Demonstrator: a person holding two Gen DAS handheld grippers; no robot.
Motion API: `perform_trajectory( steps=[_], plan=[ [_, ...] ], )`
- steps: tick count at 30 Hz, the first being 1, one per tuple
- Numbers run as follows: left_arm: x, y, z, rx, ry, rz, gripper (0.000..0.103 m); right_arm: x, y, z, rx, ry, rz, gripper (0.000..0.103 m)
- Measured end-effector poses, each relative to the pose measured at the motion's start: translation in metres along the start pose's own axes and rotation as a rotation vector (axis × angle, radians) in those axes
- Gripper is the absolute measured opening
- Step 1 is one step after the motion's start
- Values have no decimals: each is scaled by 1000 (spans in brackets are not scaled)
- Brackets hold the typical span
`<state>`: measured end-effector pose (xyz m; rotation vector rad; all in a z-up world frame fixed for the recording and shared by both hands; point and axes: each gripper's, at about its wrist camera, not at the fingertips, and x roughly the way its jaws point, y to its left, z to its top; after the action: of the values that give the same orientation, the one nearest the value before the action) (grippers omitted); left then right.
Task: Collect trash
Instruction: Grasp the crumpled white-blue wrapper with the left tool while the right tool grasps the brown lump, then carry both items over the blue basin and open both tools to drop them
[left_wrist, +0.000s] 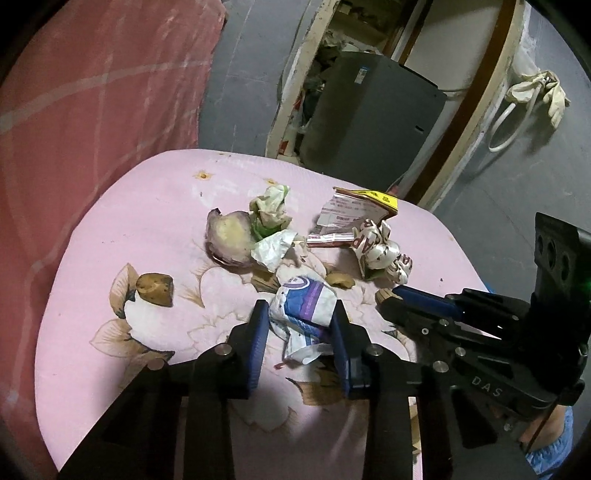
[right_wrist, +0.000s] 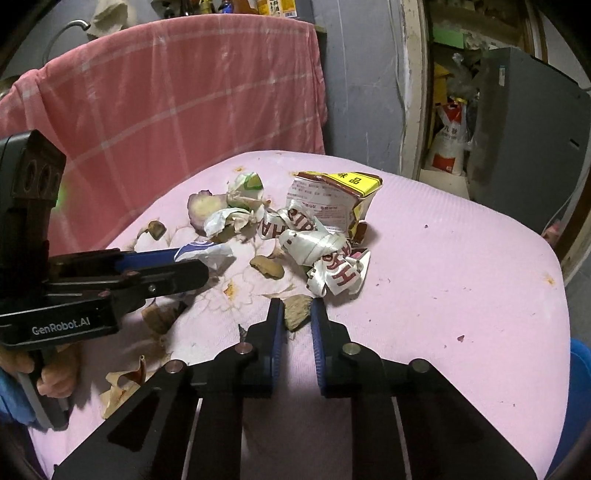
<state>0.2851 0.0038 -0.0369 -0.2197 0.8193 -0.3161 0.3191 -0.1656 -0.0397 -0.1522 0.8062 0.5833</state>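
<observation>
Trash lies on a pink flowered cloth (left_wrist: 147, 229). My left gripper (left_wrist: 300, 325) has its fingers around a crumpled white and purple wrapper (left_wrist: 306, 306), touching it on both sides; this wrapper also shows in the right wrist view (right_wrist: 207, 254). My right gripper (right_wrist: 297, 314) is shut on a brown peel piece (right_wrist: 295, 312). Further back lie a crumpled white and red wrapper (right_wrist: 325, 258), a torn yellow and brown carton (right_wrist: 332, 199), a purple-skinned vegetable piece (left_wrist: 231, 236), crumpled white paper (left_wrist: 273, 247) and a brown chunk (left_wrist: 155, 290).
A pink checked cloth (right_wrist: 184, 92) hangs behind the surface. A grey cabinet (left_wrist: 373, 118) and a cluttered doorway (right_wrist: 450, 129) stand at the back right. More peel scraps (right_wrist: 122, 384) lie near the front left edge.
</observation>
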Motion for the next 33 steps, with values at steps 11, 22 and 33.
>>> perform_trajectory(
  steps=[11, 22, 33],
  plan=[
    [-31, -29, -8, 80, -176, 10, 26, -55, 4, -11, 9, -233, -27, 12],
    [-71, -105, 9, 127, -440, -74, 26, -166, -4, -23, 21, -640, -254, 12],
    [-45, -213, 21, 250, -495, -223, 26, -236, -66, -51, 109, -742, -487, 12]
  ],
)
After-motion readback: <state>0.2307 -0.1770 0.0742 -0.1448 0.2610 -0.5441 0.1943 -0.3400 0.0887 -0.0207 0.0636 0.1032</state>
